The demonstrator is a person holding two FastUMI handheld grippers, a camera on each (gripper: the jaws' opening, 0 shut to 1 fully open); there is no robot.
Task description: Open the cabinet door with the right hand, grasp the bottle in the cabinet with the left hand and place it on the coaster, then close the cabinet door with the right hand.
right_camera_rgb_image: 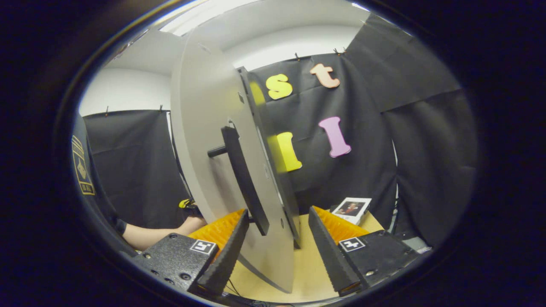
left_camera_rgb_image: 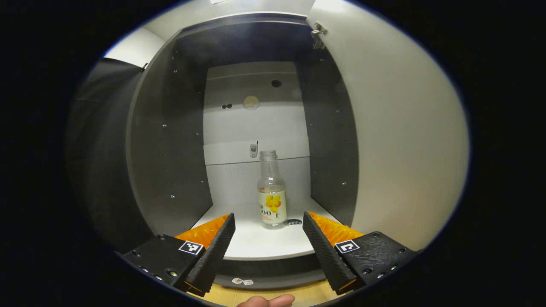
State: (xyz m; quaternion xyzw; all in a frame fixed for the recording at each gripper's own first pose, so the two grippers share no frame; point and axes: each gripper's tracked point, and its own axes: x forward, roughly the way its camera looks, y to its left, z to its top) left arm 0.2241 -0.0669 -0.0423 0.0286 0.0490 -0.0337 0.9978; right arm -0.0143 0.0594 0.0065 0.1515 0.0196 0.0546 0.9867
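Left claw (left_camera_rgb_image: 268, 243) was released, fingers spread short of the bottle (left_camera_rgb_image: 271, 196), upright at frame centre on the cabinet shelf (left_camera_rgb_image: 256, 243). Right claw (right_camera_rgb_image: 277, 243), released, straddled the open door (right_camera_rgb_image: 204, 128) edge. Risk: a fast approach could tip the light bottle.

The left gripper (left_camera_rgb_image: 268, 238) hangs spread wide before the open dark-grey cabinet (left_camera_rgb_image: 170, 149). At twelve o'clock, a clear uncapped plastic bottle with a yellow label (left_camera_rgb_image: 271, 194) stands upright on the white shelf (left_camera_rgb_image: 256, 243).
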